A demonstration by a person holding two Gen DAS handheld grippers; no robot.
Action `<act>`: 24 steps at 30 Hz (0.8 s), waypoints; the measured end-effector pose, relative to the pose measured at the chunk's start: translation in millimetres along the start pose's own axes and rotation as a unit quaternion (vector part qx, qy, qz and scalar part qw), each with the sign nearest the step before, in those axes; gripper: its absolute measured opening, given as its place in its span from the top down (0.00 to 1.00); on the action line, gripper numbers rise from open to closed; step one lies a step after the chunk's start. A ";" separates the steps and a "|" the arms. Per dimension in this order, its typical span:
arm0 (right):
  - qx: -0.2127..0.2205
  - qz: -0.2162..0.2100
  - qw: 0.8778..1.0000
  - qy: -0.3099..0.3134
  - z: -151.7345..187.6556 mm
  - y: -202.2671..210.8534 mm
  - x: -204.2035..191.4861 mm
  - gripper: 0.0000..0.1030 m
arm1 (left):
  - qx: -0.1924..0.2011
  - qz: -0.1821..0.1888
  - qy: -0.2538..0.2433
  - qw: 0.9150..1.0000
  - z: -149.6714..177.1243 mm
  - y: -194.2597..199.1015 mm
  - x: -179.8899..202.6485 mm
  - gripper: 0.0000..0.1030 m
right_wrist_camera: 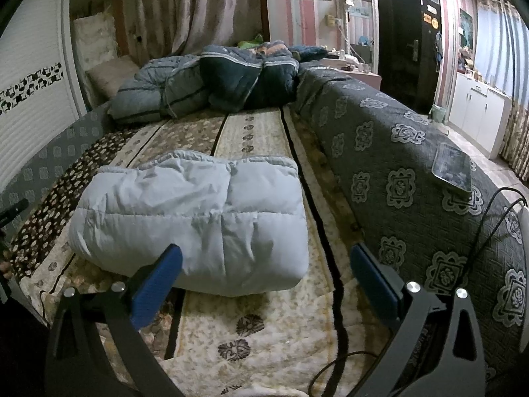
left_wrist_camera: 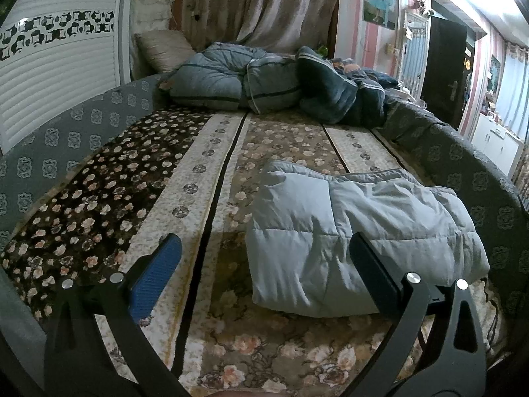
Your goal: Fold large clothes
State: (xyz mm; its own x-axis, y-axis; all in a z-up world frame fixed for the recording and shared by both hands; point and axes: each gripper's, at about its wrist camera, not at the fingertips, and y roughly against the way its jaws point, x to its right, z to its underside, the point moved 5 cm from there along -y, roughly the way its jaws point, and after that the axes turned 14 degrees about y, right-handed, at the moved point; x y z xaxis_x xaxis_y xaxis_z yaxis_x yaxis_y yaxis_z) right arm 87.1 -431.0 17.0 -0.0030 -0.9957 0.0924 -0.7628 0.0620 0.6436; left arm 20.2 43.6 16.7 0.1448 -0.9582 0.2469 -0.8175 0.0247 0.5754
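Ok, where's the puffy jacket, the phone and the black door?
Jacket (right_wrist_camera: 198, 218): right wrist view, middle of its folded top.
Phone (right_wrist_camera: 452, 168): right wrist view, centre of its screen.
Door (left_wrist_camera: 444, 66): left wrist view, middle of the dark panel.

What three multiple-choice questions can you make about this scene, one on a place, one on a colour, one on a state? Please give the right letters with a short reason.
1. Where does the folded jacket lie?
A. on the floral blanket
B. on the floor
C. on the grey cover

2. What colour is the jacket?
A. red
B. pale blue
C. black

3. How do the right gripper and left gripper stand?
A. both shut on the jacket
B. one open, one shut
C. both open, holding nothing

Answers: 1 A, floral blanket shows all around it. 2 B, its quilted cloth is pale blue. 3 C, in each view the fingers stand wide apart, with nothing gripped between them.
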 end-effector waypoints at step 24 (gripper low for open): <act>-0.007 0.004 1.000 0.000 -1.0 -10.2 -5.2 0.02 | -0.004 0.000 -0.008 1.000 -0.9 -4.9 1.8 0.03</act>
State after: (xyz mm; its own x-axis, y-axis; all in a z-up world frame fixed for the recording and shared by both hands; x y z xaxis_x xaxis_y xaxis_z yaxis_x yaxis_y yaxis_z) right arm 95.5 -426.3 10.7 -0.0092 -0.9953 0.0966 -0.7534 0.0704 0.6538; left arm 25.0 42.1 15.0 0.1366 -0.9624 0.2348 -0.8131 0.0264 0.5815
